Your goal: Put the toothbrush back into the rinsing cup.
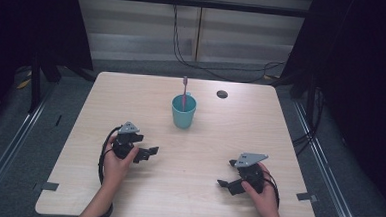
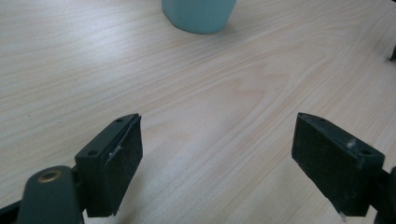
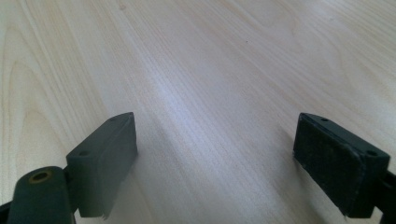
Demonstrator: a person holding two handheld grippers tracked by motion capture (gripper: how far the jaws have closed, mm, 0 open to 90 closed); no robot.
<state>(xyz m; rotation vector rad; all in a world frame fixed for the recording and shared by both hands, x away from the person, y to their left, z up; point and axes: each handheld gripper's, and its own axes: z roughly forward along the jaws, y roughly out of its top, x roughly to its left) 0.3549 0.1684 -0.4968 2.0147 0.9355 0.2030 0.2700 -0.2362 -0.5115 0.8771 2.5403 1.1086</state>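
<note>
The teal cup (image 1: 183,112) stands upright on the bench (image 1: 132,90) with a pink toothbrush (image 1: 184,93) in it, handle down and head up, its long axis close to vertical and leaning slightly toward the cup's far rim. From my left gripper (image 1: 148,151) the cup lies ahead and a little to the right, near but clearly apart; in the left gripper view its base (image 2: 198,16) sits at the top, just beyond the gap between my jaws. From my right gripper (image 1: 224,183) it lies further off, ahead and well to the left, and that gripper's jaws face bare wood. So I judge my left hand (image 1: 115,162) the nearer one for a reach.

Both pairs of jaws stand wide open and hold nothing; only bench grain shows between the pads (image 2: 123,158). My right hand (image 1: 261,192) rests low near the near edge of the bench.

Since the brush stands upright, I judge that taking it means coming at it from above or the side, above the cup's rim. A dark round spot (image 1: 222,94) lies beyond the cup, to its right.
</note>
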